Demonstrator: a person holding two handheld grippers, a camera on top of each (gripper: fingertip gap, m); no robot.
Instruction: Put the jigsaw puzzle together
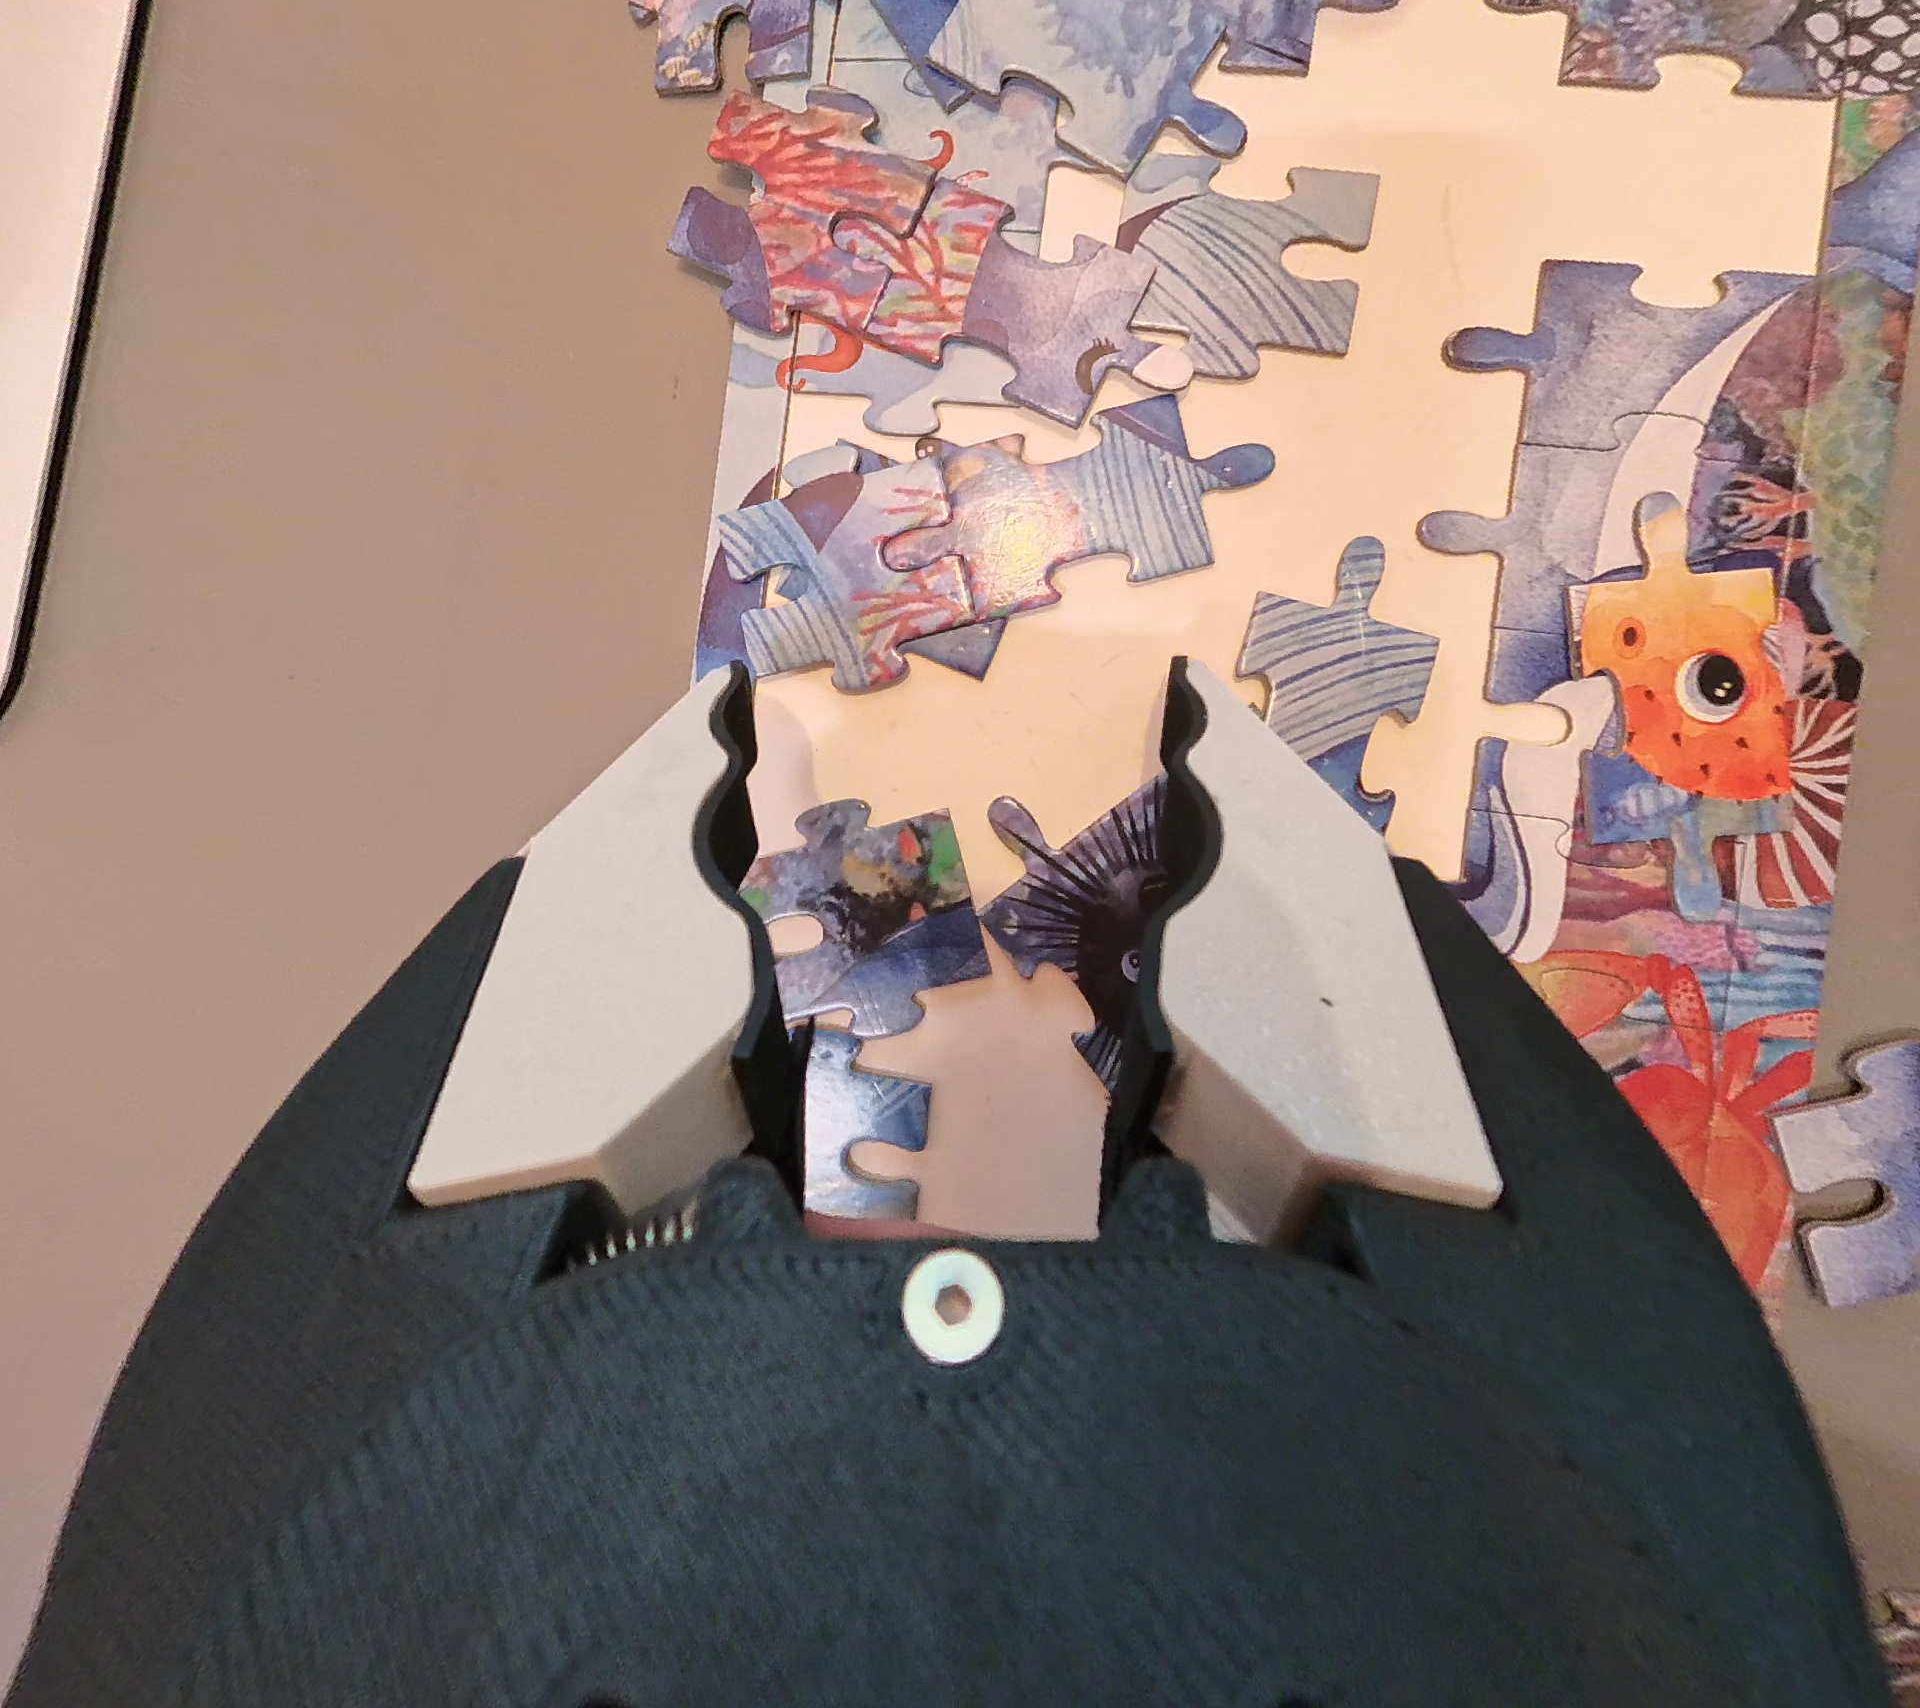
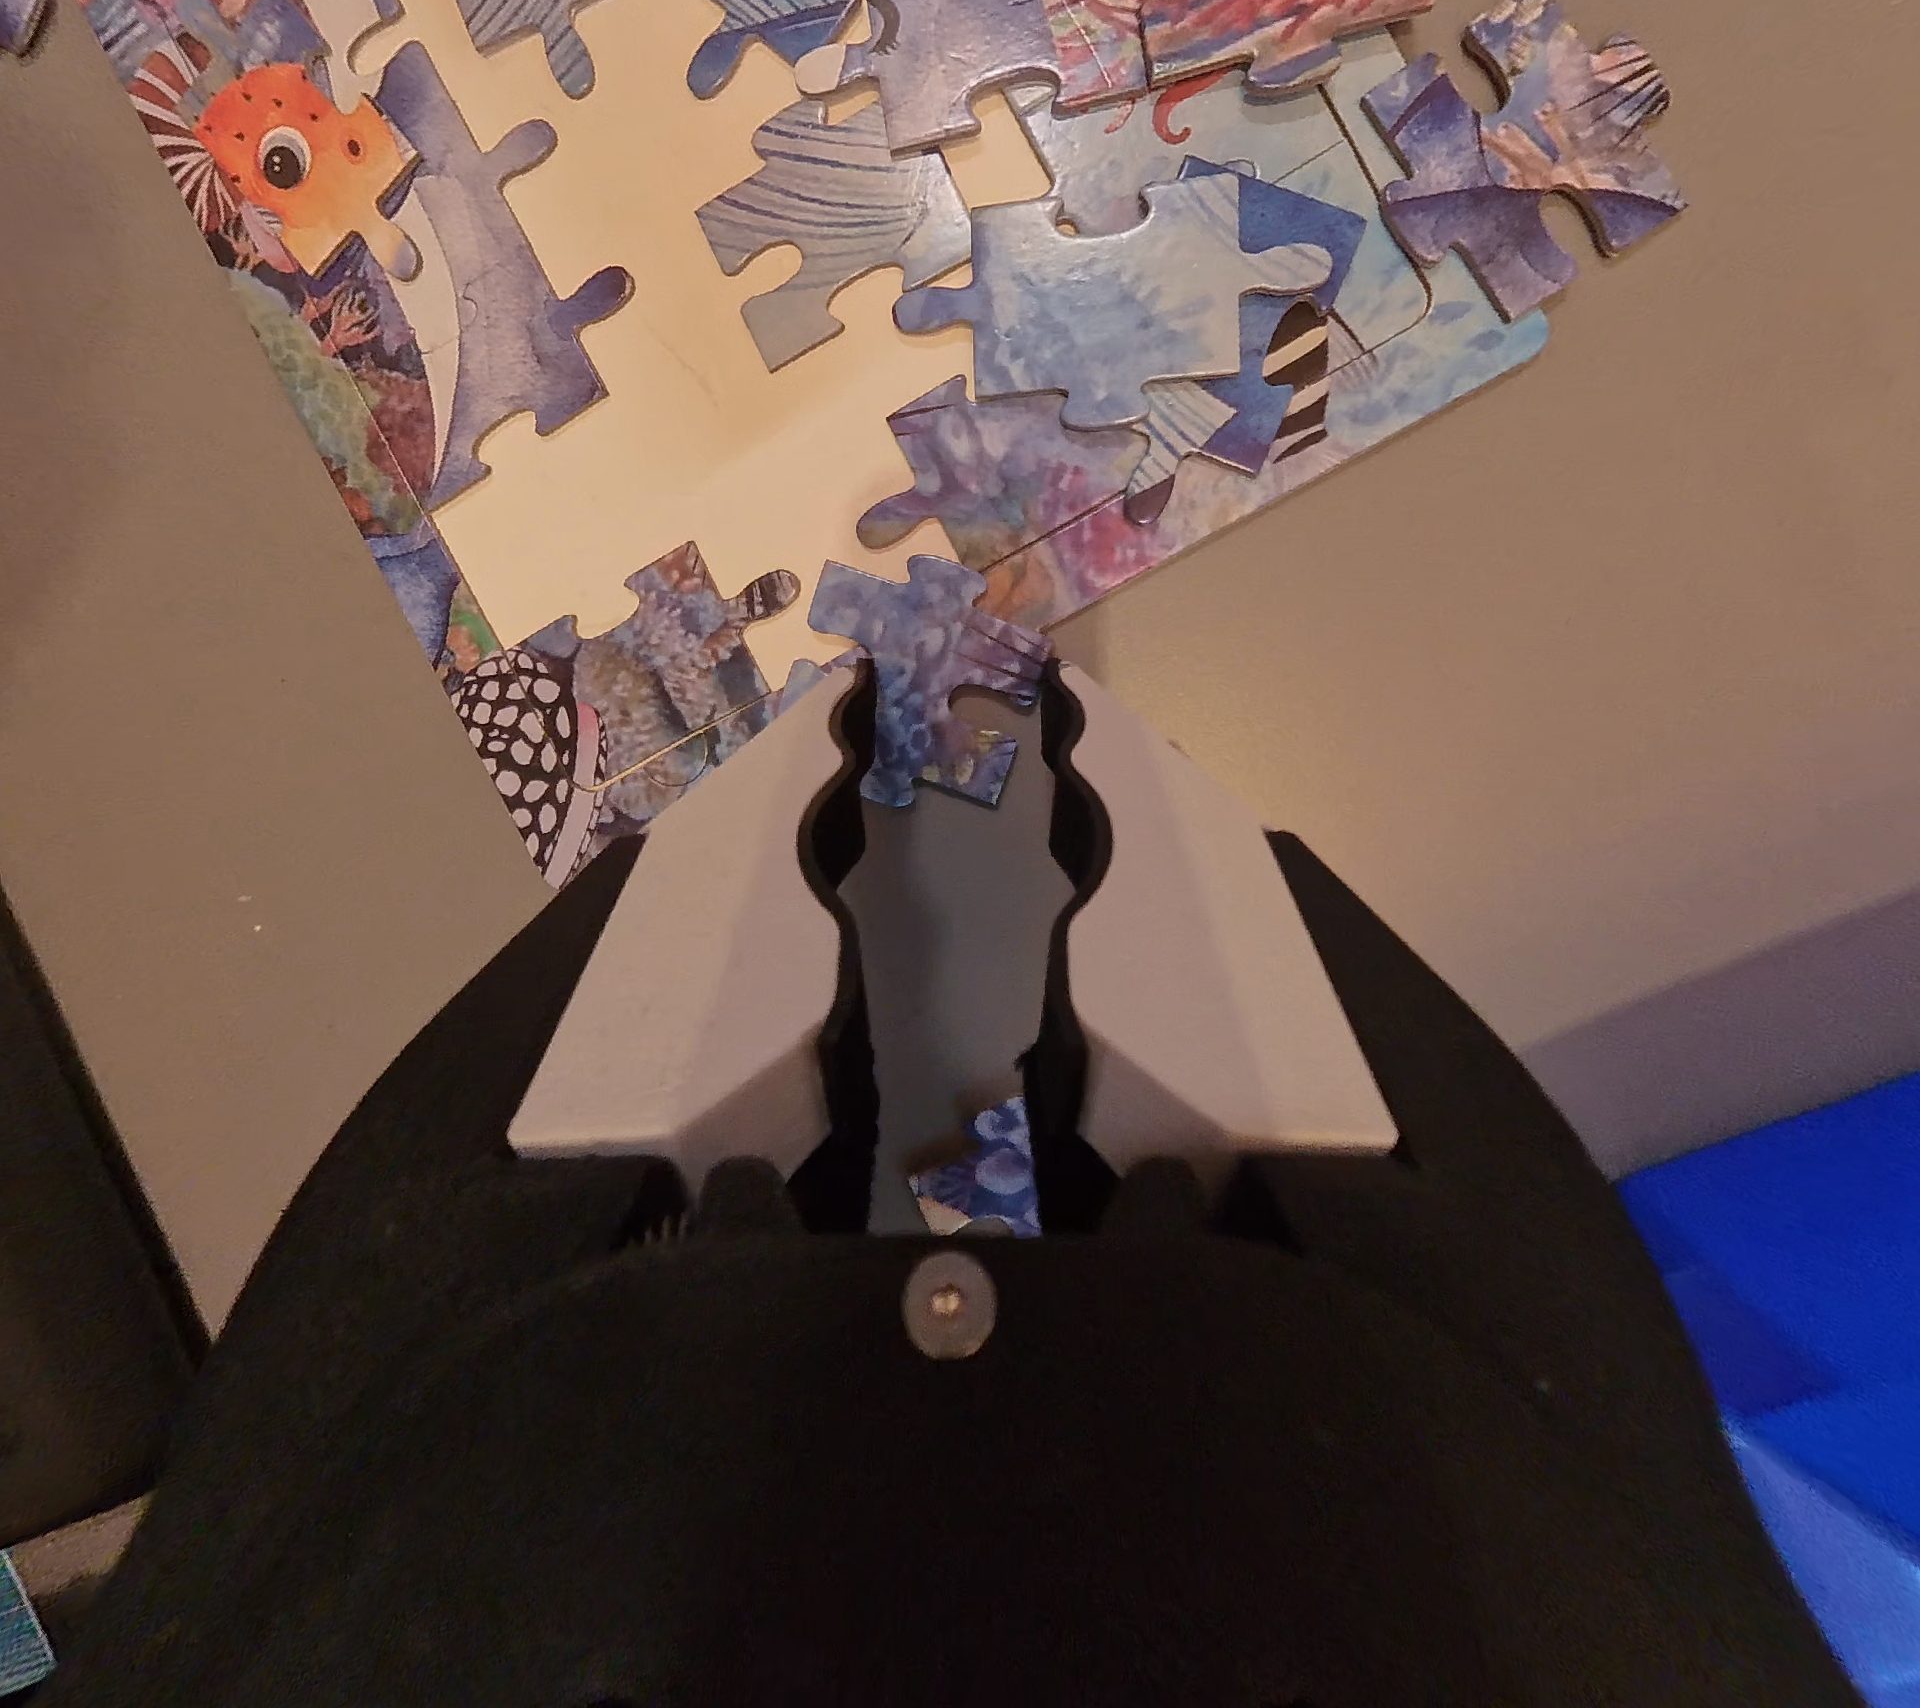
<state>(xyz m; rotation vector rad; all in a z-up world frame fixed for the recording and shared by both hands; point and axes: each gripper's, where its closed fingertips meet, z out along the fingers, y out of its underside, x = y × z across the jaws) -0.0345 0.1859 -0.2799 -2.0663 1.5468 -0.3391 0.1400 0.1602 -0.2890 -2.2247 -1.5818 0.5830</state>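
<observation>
in your left wrist view, your left gripper (image 1: 951,692) hangs over the near end of the puzzle tray (image 1: 1455,120), its jaws spread wide with nothing between the tips. below them, on the cream tray floor, lie a loose blue-and-green piece (image 1: 862,900) and a dark sea-urchin piece (image 1: 1081,910), just beside each other. further up, a striped blue piece (image 1: 1335,682) lies alone, and a heap of coral-red and blue pieces (image 1: 862,245) overlaps the tray's left edge. an orange fish piece (image 1: 1683,671) sits fitted into the assembled right border. the tray rests on a tan table (image 1: 395,411), and a white board (image 1: 52,204) shows at the far left.

in your right wrist view, your right gripper (image 2: 956,671) is half spread over the tray's near edge. a blue coral piece (image 2: 930,671) sits between the tips; i cannot tell whether the pads are pinching it or only framing it. the tray (image 2: 665,432) lies turned at an angle, with a spotted black-and-white fish section (image 2: 520,744) fitted to the left of your fingers. a blue surface (image 2: 1787,1263) shows at lower right.
</observation>
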